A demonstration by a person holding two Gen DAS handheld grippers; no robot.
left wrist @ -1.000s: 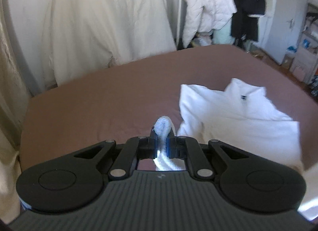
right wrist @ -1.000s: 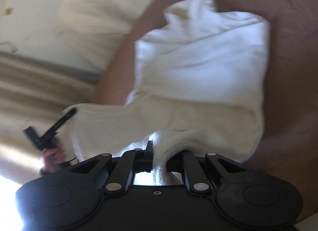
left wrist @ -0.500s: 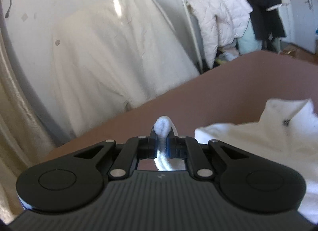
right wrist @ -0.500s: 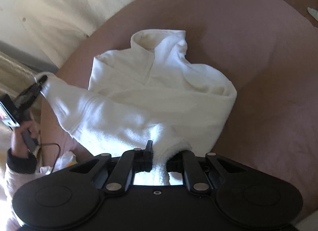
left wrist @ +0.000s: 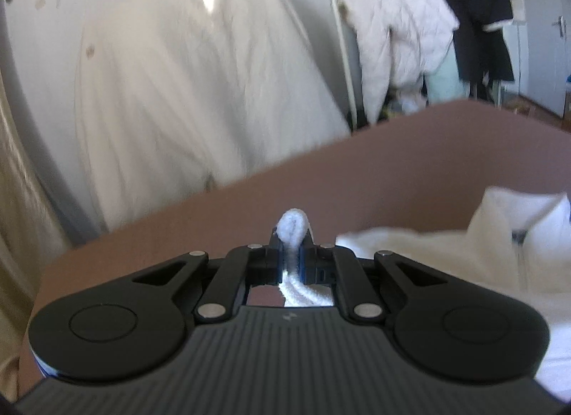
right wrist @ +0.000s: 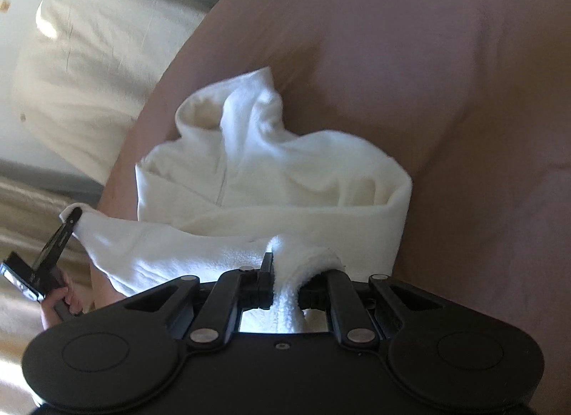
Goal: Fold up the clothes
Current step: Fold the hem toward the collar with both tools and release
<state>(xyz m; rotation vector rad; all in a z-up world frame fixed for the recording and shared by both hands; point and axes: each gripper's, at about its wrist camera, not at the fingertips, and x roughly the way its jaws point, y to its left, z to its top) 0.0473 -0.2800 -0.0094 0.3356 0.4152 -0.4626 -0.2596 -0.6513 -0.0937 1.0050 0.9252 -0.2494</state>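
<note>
The right hand-held gripper (right wrist: 285, 277) was clamped on a thick fold of the white fleece top (right wrist: 271, 172); the left hand-held gripper (left wrist: 289, 259) pinched another corner of it. The lifted hem edge ran between them, left to right. The rest of the garment lay ahead on the bed (right wrist: 446, 69), collar farthest away, nearer the bed's left edge. Bare sheet lay beyond and to the right, so carrying the hem forward toward the collar looked unobstructed.

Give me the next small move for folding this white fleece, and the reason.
Probably carry the hem forward toward the collar. Both the left gripper and right gripper are shut on the white fleece, whose body lies bunched on the brown bed.
</note>
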